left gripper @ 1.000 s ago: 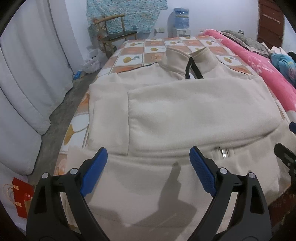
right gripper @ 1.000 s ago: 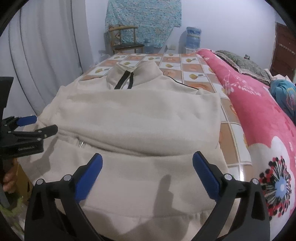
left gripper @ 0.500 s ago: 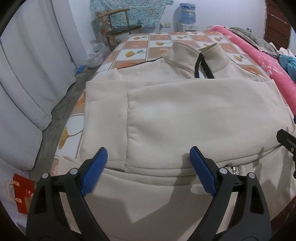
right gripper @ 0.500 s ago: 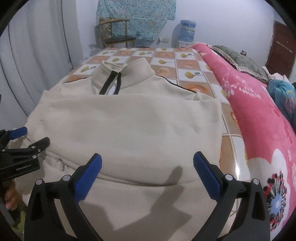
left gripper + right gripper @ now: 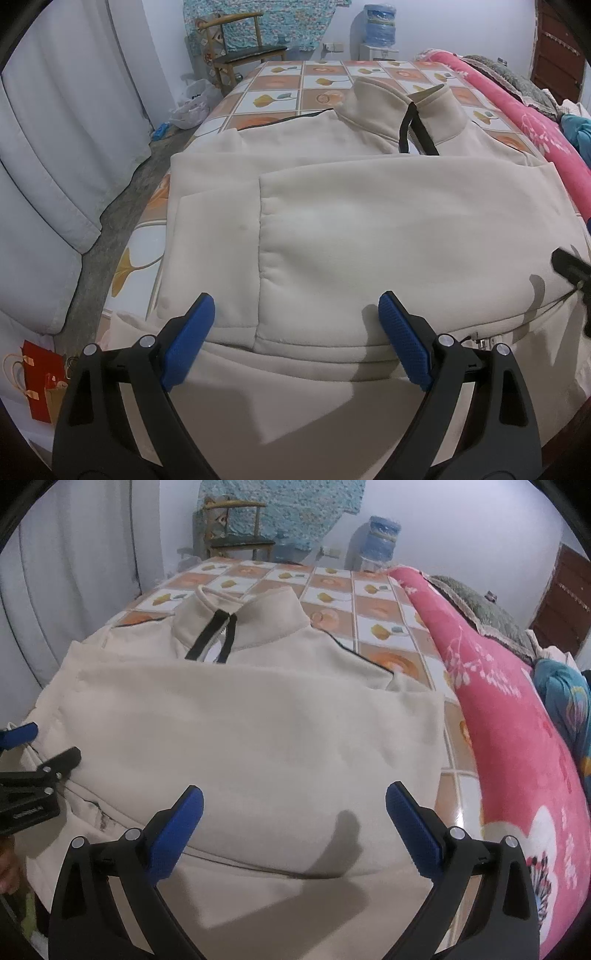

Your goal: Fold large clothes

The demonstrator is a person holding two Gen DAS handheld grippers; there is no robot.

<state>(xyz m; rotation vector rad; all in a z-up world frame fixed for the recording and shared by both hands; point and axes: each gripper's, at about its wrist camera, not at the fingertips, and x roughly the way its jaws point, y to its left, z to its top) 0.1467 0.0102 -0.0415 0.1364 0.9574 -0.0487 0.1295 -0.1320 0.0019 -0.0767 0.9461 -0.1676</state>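
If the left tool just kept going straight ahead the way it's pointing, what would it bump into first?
Most likely the cream fleece jacket: the open left tool points at its folded-over sleeves. Depth is hard to judge.

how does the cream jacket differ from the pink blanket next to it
The jacket is plain cream fleece; the blanket is pink with a flower print. The jacket lies flat with its sleeves folded across its front; the blanket is heaped in a long ridge along the jacket's right side. Both rest on the tiled-pattern sheet.

Both wrist cameras look forward, close over the bed's near edge, sharing the cream jacket (image 5: pixel 369 221) and far chair (image 5: pixel 232 528).
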